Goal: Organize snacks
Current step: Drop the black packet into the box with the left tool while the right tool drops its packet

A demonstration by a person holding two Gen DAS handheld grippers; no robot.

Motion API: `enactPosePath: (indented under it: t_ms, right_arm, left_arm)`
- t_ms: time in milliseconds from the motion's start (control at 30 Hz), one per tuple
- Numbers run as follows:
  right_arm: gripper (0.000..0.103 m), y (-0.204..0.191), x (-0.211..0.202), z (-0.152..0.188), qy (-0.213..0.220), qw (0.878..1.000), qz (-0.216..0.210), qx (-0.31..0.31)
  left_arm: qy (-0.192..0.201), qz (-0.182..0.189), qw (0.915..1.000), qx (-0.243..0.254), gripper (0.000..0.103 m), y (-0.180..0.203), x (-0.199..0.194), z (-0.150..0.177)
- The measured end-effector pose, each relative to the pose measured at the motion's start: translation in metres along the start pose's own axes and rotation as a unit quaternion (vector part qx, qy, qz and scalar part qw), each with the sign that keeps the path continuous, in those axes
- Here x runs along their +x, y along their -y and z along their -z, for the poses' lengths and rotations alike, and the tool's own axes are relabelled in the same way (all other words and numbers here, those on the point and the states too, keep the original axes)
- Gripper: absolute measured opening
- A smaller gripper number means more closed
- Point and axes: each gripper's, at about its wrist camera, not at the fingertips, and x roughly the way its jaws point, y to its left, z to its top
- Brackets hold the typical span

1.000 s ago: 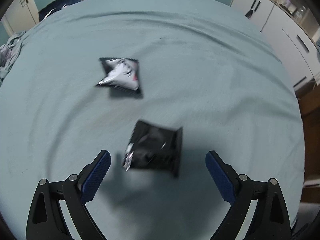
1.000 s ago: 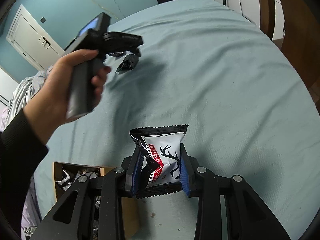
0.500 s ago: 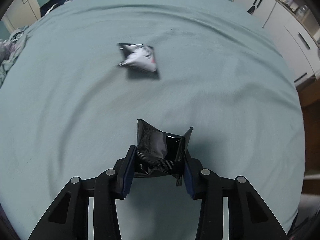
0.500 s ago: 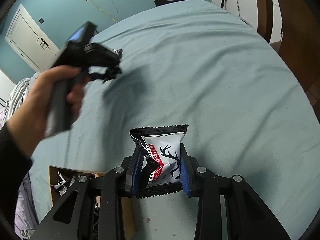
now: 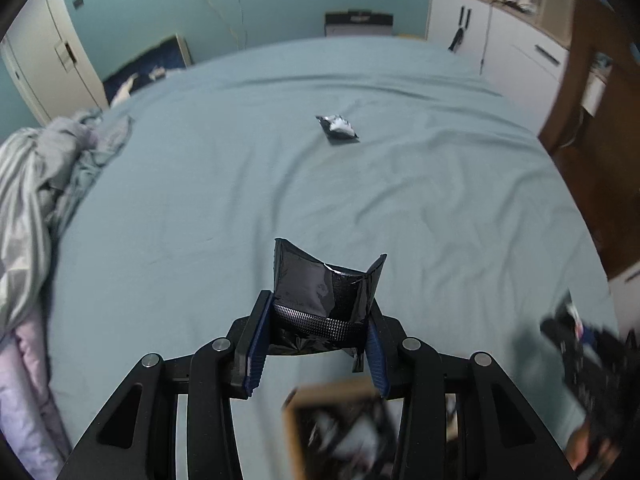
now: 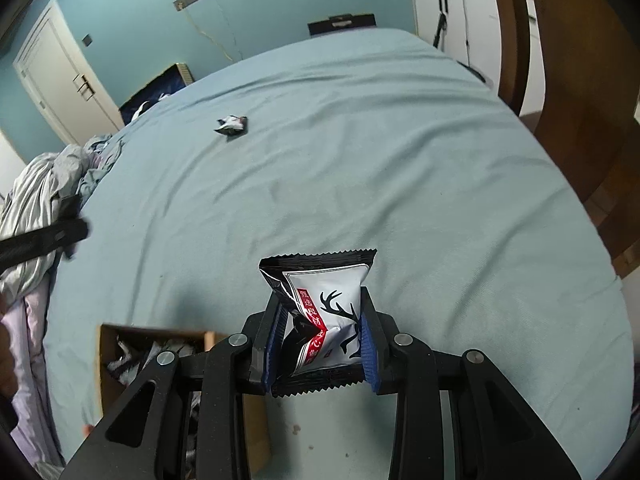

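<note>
My left gripper [image 5: 316, 328] is shut on a black snack packet [image 5: 320, 292], lifted above the teal bed sheet, back side up. My right gripper [image 6: 320, 344] is shut on a black-and-white snack packet [image 6: 324, 312] with an antler print and a red stripe. One more black-and-white packet [image 5: 337, 129] [image 6: 232, 123] lies loose far out on the bed. A cardboard box [image 5: 320, 424] [image 6: 152, 356] with several packets inside sits on the bed just below both grippers. The left gripper's black body [image 6: 44, 240] shows at the right wrist view's left edge.
Crumpled grey bedding [image 5: 44, 176] [image 6: 44, 188] is piled at the bed's left edge. White cabinets [image 5: 500, 40] and a brown wooden panel [image 5: 592, 120] stand to the right. The right gripper, blurred, shows at the left wrist view's right edge [image 5: 580, 360].
My left gripper closed on the black packet, lifted it and pulled back towards the box. The right gripper rose slightly, still holding its packet.
</note>
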Motion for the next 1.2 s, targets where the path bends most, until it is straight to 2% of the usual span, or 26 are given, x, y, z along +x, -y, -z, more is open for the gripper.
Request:
enactPosePath:
  t_ms: [133, 267, 367, 500, 533, 567, 600, 667, 733, 867, 933, 1067, 1200]
  right_arm:
    - [0.031, -0.012, -0.025, 0.017, 0.014, 1.0, -0.005, -0.023]
    - [0.031, -0.013, -0.06, 0.035, 0.044, 0.998, -0.029, -0.028]
    - [0.031, -0.012, -0.079, 0.055, 0.065, 0.997, -0.03, -0.028]
    - [0.031, -0.011, -0.074, 0.071, 0.052, 0.998, -0.026, -0.018]
    - [0.031, -0.013, -0.07, 0.072, 0.048, 0.998, -0.027, -0.018]
    - [0.031, -0.015, -0.069, 0.07, 0.049, 0.998, -0.027, -0.019]
    - [0.031, -0.017, -0.067, 0.068, 0.052, 0.998, -0.026, -0.022]
    - [0.031, -0.026, -0.06, 0.064, 0.056, 0.998, -0.022, -0.033]
    - [0.031, -0.029, -0.055, 0.061, 0.054, 0.998, -0.031, -0.032]
    - [0.031, -0.036, -0.053, 0.06, 0.056, 0.996, -0.05, -0.039]
    - [0.031, -0.039, -0.055, 0.061, 0.066, 0.995, -0.05, -0.054]
    - [0.031, -0.049, -0.059, 0.068, 0.074, 0.99, -0.078, -0.086]
    - [0.032, -0.064, -0.055, 0.08, 0.073, 0.985, -0.075, -0.14]
  left_arm:
    - [0.031, 0.014, 0.9994, 0.008, 0.041, -0.012, -0.033, 0.045]
    - [0.039, 0.066, 0.997, 0.013, 0.042, -0.009, -0.044, 0.088]
    - [0.057, 0.081, 0.9946, 0.032, 0.042, 0.005, -0.036, 0.118]
    - [0.039, 0.111, 0.992, 0.047, 0.043, 0.015, -0.019, 0.125]
    - [0.037, 0.107, 0.9921, 0.054, 0.045, 0.018, -0.016, 0.124]
    - [0.034, 0.107, 0.992, 0.058, 0.053, 0.02, -0.014, 0.124]
    - [0.032, 0.111, 0.9917, 0.057, 0.057, 0.02, -0.012, 0.123]
    - [0.043, 0.113, 0.9914, 0.05, 0.077, 0.018, -0.013, 0.124]
    - [0.057, 0.098, 0.992, 0.055, 0.082, 0.015, -0.018, 0.128]
    - [0.083, 0.054, 0.9939, 0.048, 0.086, 0.006, -0.026, 0.129]
    - [0.091, 0.036, 0.9948, 0.027, 0.087, -0.003, -0.029, 0.128]
    - [0.096, -0.01, 0.9953, 0.009, 0.087, -0.016, -0.028, 0.127]
    - [0.096, -0.039, 0.9946, 0.0, 0.087, -0.023, -0.027, 0.129]
